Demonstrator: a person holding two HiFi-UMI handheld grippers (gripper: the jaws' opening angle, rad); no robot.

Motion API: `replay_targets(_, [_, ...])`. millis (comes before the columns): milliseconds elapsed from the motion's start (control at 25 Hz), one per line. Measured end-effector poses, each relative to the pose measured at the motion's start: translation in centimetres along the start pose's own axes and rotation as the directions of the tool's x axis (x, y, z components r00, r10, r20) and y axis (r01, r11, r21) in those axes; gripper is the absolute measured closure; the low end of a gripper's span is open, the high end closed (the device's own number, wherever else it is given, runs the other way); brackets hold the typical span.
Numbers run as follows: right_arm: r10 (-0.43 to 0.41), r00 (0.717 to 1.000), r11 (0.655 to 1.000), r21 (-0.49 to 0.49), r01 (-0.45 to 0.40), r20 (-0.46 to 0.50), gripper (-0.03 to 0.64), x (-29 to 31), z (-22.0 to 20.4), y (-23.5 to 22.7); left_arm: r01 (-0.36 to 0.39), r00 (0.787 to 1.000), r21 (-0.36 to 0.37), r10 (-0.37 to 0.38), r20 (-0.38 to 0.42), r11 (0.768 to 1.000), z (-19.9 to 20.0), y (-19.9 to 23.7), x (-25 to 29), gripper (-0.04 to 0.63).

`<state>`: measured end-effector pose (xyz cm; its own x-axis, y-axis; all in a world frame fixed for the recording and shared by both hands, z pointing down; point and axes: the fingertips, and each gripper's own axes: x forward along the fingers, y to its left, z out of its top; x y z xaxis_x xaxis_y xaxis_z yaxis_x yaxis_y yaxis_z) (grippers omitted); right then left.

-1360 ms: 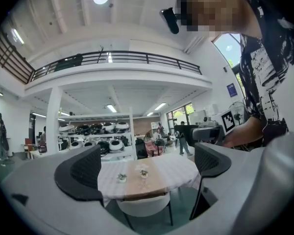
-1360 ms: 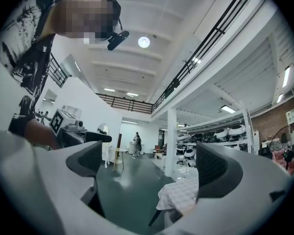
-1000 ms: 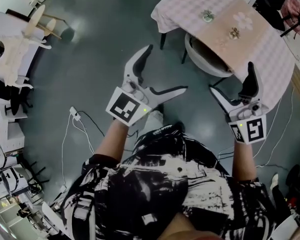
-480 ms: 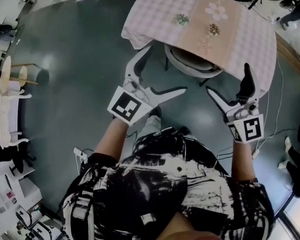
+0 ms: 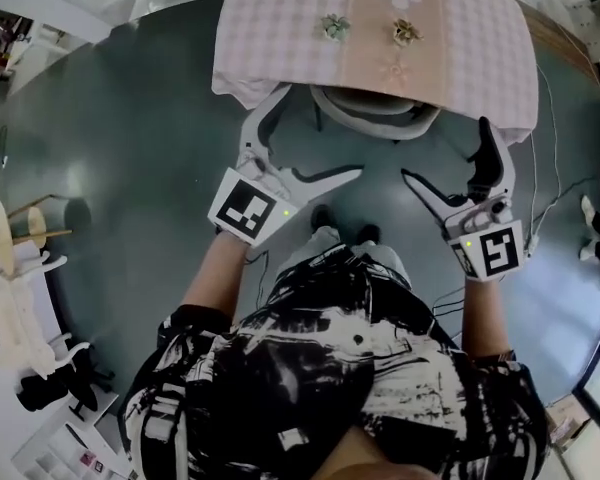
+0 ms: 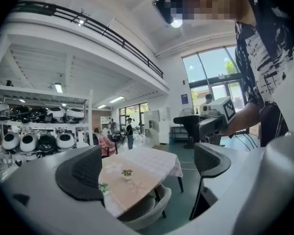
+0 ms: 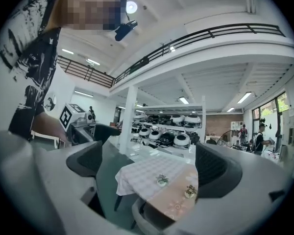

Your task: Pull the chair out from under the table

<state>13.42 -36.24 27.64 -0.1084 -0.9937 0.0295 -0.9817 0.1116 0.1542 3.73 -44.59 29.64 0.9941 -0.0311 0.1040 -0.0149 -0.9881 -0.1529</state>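
Grey-green floor (image 5: 130,128) all round, and the cloth-covered counter (image 5: 280,28) now sits dead centre at the top of the head view. A second ago it was off to the upper right at an angle, so the person has swung round and squared up to it. The grippers have barely changed pose through that. The left gripper (image 5: 319,133) and right gripper (image 5: 444,149) both have their fingers spread wide with nothing between them, and each gripper view just looks across open air at the counter.

The chair (image 5: 375,126) is tucked under the near edge. Only its pale curved back rim pokes out past the hanging cloth, with a dark leg (image 5: 317,118) showing at its left. It lies roughly between the lines of the two grippers, near but not touched. So I'd say the line-up is done, the grab hasn't started and the pull is at zero.

Room-wise, there's bare floor between the chair and the person's shoes (image 5: 325,216), so it can slide straight back. Those feet stand right in the path though, and would need to step away. The cloth drapes over the chair back, so a grip on the rim could catch the hem and tug the two little pots (image 5: 332,26) on top. Cables (image 5: 552,128) trail on the floor to the right, clear of a straight pull.
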Motion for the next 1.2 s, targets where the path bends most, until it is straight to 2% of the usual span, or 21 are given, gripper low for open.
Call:
replay_targets(240, [-0.011, 0.999, 0.999, -0.032, 0.010, -0.051, 0.046, -0.6, -2.3, -0.7, 0.083, 0.993, 0.041, -0.079, -0.091, 0.996, -2.9, -1.1, 2.8, 0.029])
replay_targets(400, [0.031, 0.994, 0.998, -0.060, -0.038, -0.110, 0.046, -0.6, -5.2, -0.8, 0.107, 0.984, 0.036, -0.101, -0.148, 0.994, -5.0, -2.2, 4.1, 0.029])
replay_targets(480, [0.068, 0.986, 0.991, -0.107, -0.085, -0.150, 0.046, -0.3, -7.0, -0.8, 0.118, 0.977, 0.044, -0.108, -0.184, 0.992, -6.7, -2.7, 4.8, 0.029])
replay_targets(560, [0.120, 0.960, 0.967, -0.188, -0.170, -0.254, 0.046, 0.1, -10.0, -0.7, 0.134, 0.965, 0.063, -0.115, -0.235, 0.989, -8.8, -3.1, 5.6, 0.029])
replay_targets(640, [0.154, 0.922, 0.945, -0.218, -0.242, -0.356, 0.046, 0.7, -13.1, -0.4, 0.154, 0.947, 0.087, -0.121, -0.297, 0.984, -11.3, -3.5, 6.4, 0.029])
replay_targets(760, [0.196, 0.878, 0.916, -0.238, -0.323, -0.436, 0.046, 2.4, -17.4, 0.3, 0.214, 0.910, 0.144, -0.144, -0.388, 0.966, -15.1, -4.1, 8.1, 0.029])
replay_targets(840, [0.221, 0.847, 0.883, -0.270, -0.385, -0.483, 0.046, 3.7, -20.5, 0.8, 0.272, 0.878, 0.187, -0.163, -0.451, 0.944, -17.8, -4.6, 9.4, 0.029])
replay_targets(1000, [0.265, 0.740, 0.786, -0.307, -0.537, -0.618, 0.046, 5.7, -26.7, 2.3, 0.391, 0.796, 0.237, -0.197, -0.573, 0.890, -23.6, -5.5, 11.8, 0.029])
replay_targets(1200, [0.268, 0.608, 0.690, -0.292, -0.662, -0.747, 0.046, 7.0, -33.7, 3.1, 0.511, 0.680, 0.229, -0.226, -0.698, 0.829, -30.7, -6.0, 14.0, 0.031])
